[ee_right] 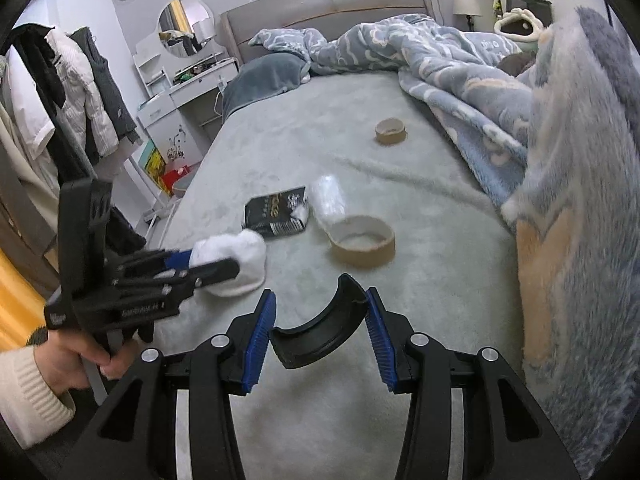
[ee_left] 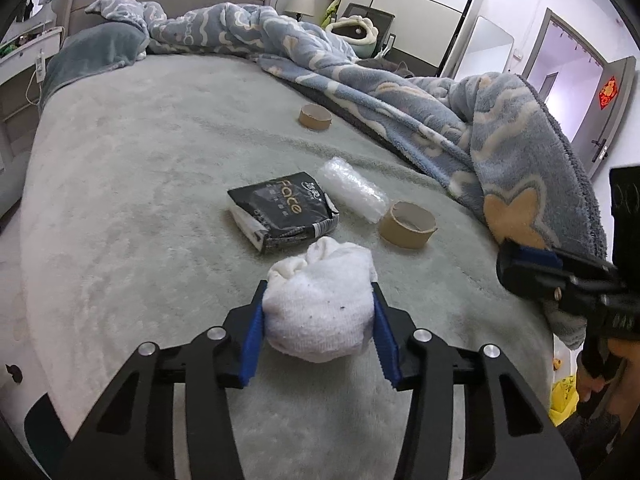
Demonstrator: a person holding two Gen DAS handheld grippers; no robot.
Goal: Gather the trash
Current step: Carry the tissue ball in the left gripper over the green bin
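The bed point(ee_left: 140, 200) is covered with a pale grey-green fleece sheet, and the trash lies on its middle part. The left gripper point(ee_left: 320, 312) pinches a white balled-up cloth point(ee_left: 320, 308) between its blue pads; the cloth bulges out above and below them. Just behind it lies a black packet with gold letters point(ee_left: 282, 208), with one end torn open. Touching the packet's right side is a clear roll of bubble wrap point(ee_left: 354, 192), and next to that stands an empty cardboard tape ring point(ee_left: 408, 224). A second cardboard ring point(ee_left: 315, 117) sits farther up the bed, well apart from the others, near the edge of the blue patterned blanket point(ee_left: 400, 92).

The right gripper point(ee_right: 320, 320) is closed on a curved black plastic piece point(ee_right: 324, 328), which is held tilted between its pads. The blanket is pushed to the right side of the bed, and part of it hangs very near the right camera. At the head of the bed are a grey padded headboard point(ee_right: 328, 4) and a dark grey pillow point(ee_right: 264, 76). On the left stand a white dressing table with a round mirror point(ee_right: 186, 26) and a rack with coats point(ee_right: 68, 88). A lamp point(ee_right: 467, 5) stands on the right of the headboard. A hand in a cream knitted sleeve point(ee_right: 32, 392) holds the left gripper's handle.
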